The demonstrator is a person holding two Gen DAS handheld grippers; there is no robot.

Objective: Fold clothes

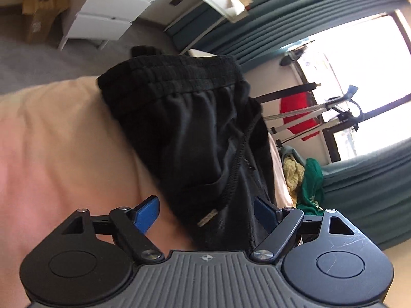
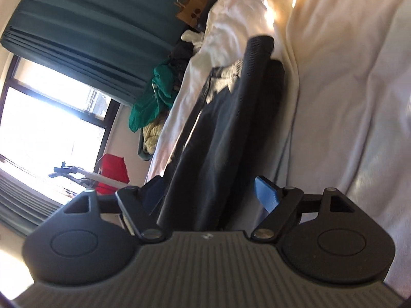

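Observation:
Black drawstring shorts (image 1: 185, 128) lie on the cream bedsheet (image 1: 56, 138), waistband at the far end. A drawstring with a metal tip (image 1: 208, 218) runs down them. My left gripper (image 1: 205, 211) is open, its blue fingertips (image 1: 146, 214) wide apart on either side of the shorts' near part. In the right wrist view the shorts (image 2: 218, 138) stretch away in long folds over the sheet (image 2: 346, 102). My right gripper (image 2: 208, 195) is open, with the fabric between its spread fingertips (image 2: 267, 192).
A pile of green and yellow clothes (image 1: 305, 179) lies at the bed's far side; it also shows in the right wrist view (image 2: 151, 107). Teal curtains (image 1: 308, 23), a bright window, a tripod (image 1: 321, 118) and a white dresser (image 1: 108, 12) stand around the bed.

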